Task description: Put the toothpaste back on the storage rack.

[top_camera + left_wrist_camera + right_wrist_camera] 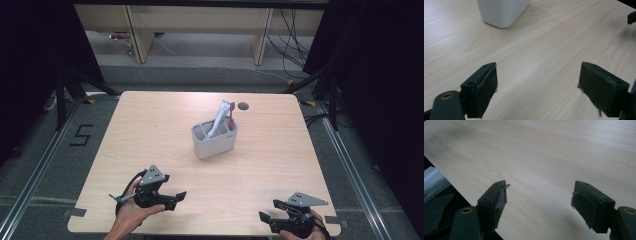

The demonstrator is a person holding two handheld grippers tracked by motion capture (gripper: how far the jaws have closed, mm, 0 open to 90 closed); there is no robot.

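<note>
Jaws of both grippers stand wide apart, nothing between the pads. Left gripper (176, 198) low over the table (150, 130), near its front edge; right gripper (264, 218) at the front right corner, also empty.

White ribbed holder (214, 140) sits well ahead of the left jaws, up and left of them in the left gripper view (502, 11). Toothpaste tube (220, 119) stands tilted in it, with a pink toothbrush (232, 116) just beside the tube.

My read: loading looks done and both hands are parked clear, no grip in hand. If anything follows, it calls for a long reach forward to the holder, jaws kept this wide.

Surface: pale wood-grain top, bare around the jaws, dark grommet hole (243, 106) beyond the holder. Room: grey floor with a "5" marking (81, 135), black curtains either side, cables at back.
</note>
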